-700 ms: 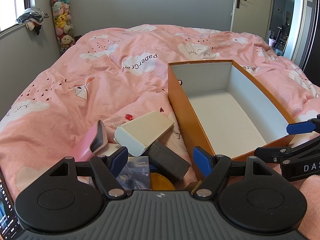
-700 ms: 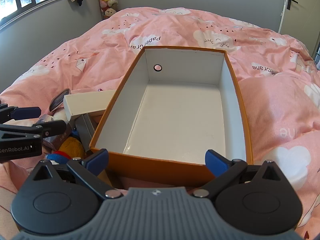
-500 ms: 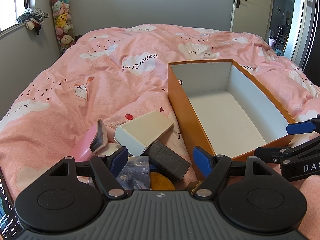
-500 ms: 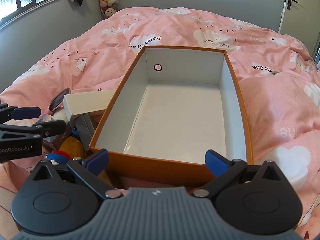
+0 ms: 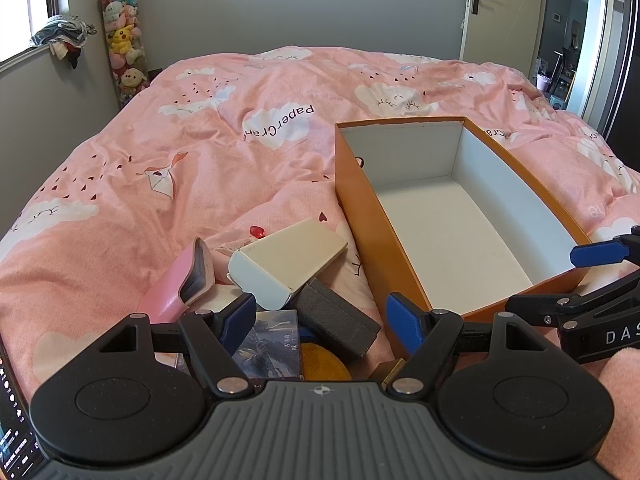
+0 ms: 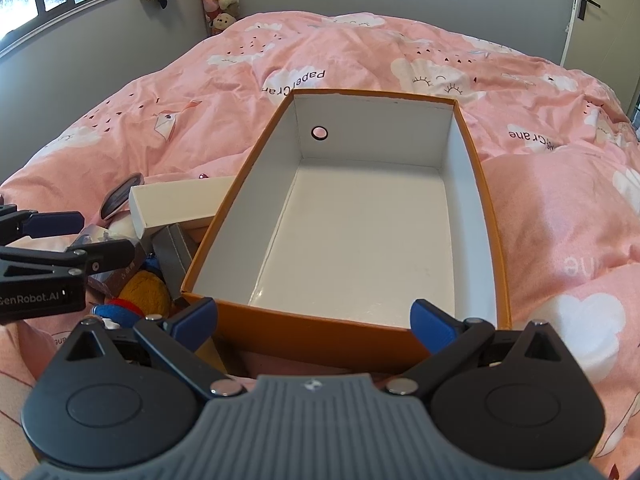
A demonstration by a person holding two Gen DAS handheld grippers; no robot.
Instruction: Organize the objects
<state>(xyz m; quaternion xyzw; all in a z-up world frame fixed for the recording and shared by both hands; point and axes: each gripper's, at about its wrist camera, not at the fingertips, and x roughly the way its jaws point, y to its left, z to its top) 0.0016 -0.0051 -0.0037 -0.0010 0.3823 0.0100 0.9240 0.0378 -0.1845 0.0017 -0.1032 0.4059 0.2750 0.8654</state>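
An orange cardboard box (image 5: pixel 362 216) (image 6: pixel 316 330) with a white, empty inside lies on the pink bed. To its left sits a pile: a cream box (image 5: pixel 288 266) (image 6: pixel 180 204), a pink case (image 5: pixel 176 288), a dark grey block (image 5: pixel 338 320) (image 6: pixel 176 252), a picture card (image 5: pixel 272 344) and a yellow plush (image 5: pixel 322 364) (image 6: pixel 146 290). My left gripper (image 5: pixel 322 316) hangs open just above the pile, nothing between its fingers. My right gripper (image 6: pixel 314 322) stands open over the box's near wall, holding nothing.
A pink cloud-print duvet (image 5: pixel 200 152) covers the whole bed. Plush toys (image 5: pixel 122 40) are stacked in the far left corner by a window. A door (image 5: pixel 496 12) stands at the back right. A small red gem (image 5: pixel 257 232) lies beyond the cream box.
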